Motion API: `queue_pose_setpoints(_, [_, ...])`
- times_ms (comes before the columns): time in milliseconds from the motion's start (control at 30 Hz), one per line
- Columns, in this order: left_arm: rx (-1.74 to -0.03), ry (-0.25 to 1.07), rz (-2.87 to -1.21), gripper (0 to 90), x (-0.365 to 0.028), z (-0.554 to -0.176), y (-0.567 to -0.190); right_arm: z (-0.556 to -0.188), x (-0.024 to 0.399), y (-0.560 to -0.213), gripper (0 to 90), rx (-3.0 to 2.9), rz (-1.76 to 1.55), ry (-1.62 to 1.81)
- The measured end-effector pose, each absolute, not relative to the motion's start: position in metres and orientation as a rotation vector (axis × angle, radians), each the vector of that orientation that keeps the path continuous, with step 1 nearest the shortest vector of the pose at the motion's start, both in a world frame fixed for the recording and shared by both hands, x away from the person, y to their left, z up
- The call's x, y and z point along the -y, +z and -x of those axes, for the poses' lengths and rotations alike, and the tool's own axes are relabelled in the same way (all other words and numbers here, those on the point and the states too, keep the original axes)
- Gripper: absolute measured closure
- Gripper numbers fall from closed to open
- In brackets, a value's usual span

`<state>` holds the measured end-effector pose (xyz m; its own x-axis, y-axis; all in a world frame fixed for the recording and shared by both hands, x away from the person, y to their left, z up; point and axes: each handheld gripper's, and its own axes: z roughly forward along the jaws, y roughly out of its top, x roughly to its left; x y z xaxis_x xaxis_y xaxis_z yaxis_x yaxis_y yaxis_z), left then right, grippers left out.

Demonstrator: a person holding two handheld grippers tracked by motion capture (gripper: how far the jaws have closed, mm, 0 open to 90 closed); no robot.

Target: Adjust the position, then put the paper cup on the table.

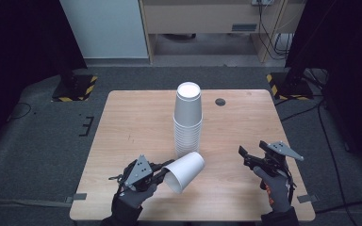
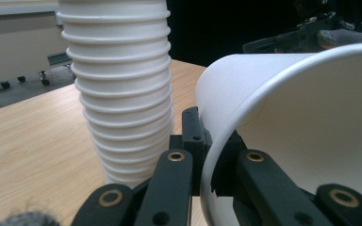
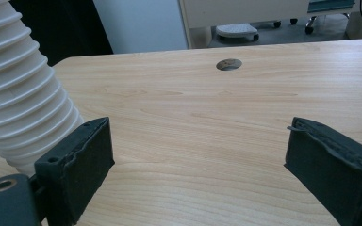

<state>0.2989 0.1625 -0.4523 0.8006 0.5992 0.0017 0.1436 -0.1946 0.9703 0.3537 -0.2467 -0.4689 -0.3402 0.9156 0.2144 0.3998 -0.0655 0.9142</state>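
A light wooden desk holds a tall stack of white paper cups, upside down, standing near the middle. Just in front of the stack, the left gripper holds a single white paper cup tipped on its side, its open mouth facing the person and its base pointing towards the stack. In the left gripper view, the jaws are closed tight on the cup's rim, one jaw inside the mouth and one outside, pinching the thin wall.

The right gripper hovers over the right side of the desk, well apart from the cups. In the right gripper view, its jaws stand wide open with nothing between them, only bare wood and a small round cable hole beyond.

The cup looks very light and thin-walled, likely to crease or buckle under a hard squeeze. The rolled rim is probably the stiffest place to grip; the smooth side may slip. The nested cups may cling together, so a lifted cup could drag the next one along.

No brand, label or writing can be read on the cups or the desk.
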Motion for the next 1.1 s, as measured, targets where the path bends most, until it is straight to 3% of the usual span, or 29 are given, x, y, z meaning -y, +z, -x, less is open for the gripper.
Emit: queue_pose_setpoints(1100, [-0.803,0.609,-1.656,86.1,-0.250,-0.295,-0.452,-0.354,0.252,-0.474,8.1,-1.738,-1.422,1.374])
